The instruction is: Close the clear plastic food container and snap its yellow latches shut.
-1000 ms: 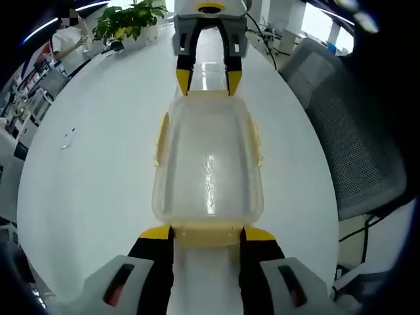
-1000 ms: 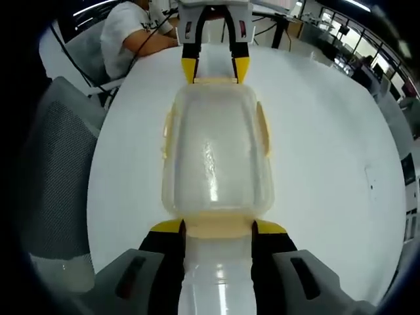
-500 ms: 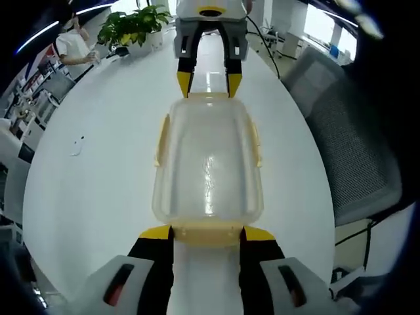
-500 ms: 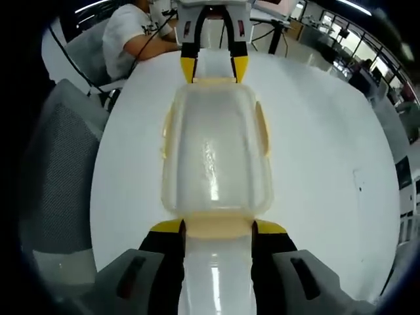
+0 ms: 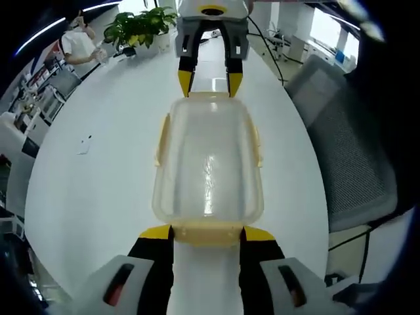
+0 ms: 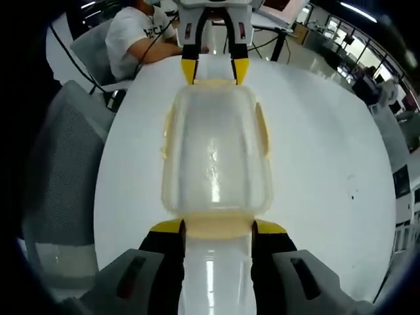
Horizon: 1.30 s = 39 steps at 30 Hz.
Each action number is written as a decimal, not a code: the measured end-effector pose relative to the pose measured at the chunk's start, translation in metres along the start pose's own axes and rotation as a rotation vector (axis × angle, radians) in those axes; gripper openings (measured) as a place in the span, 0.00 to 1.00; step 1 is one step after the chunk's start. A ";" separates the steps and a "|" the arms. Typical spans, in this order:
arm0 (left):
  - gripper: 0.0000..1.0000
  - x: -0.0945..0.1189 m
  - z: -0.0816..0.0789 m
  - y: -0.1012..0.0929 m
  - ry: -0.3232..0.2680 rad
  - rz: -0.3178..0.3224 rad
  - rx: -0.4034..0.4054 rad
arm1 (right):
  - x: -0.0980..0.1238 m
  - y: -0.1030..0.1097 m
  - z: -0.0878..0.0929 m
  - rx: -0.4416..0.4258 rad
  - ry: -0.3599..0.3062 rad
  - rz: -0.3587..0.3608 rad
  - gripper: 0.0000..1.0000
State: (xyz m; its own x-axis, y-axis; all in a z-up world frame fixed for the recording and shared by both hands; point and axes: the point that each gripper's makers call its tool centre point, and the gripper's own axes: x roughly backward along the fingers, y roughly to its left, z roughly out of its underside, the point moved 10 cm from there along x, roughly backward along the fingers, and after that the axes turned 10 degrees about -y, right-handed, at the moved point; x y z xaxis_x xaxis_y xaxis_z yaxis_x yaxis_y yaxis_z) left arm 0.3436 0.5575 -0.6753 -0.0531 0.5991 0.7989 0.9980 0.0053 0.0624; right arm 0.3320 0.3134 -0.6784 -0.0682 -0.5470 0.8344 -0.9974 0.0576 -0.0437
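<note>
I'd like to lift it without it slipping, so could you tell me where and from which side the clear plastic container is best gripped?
By its two short ends, one gripper from each. The container is long and narrow, with a yellow latch tab sticking out at each short end. The left gripper straddles one tab and the right gripper the opposite one. The long sides look smooth and wider, probably harder to clamp.

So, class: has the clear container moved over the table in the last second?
Yes. The container has drawn nearer the small mark on the table; the gap between them has narrowed in both views.
</note>
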 end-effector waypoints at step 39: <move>0.33 -0.036 -0.051 -0.014 0.003 -0.015 0.019 | 0.033 0.008 0.054 0.022 0.016 0.000 0.36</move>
State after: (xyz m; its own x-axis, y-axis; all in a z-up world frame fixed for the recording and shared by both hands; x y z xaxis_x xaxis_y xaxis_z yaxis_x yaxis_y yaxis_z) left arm 0.3299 0.4952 -0.6750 -0.0680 0.5967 0.7995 0.9976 0.0298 0.0626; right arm 0.3203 0.2512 -0.6811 -0.0679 -0.5336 0.8430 -0.9977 0.0395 -0.0554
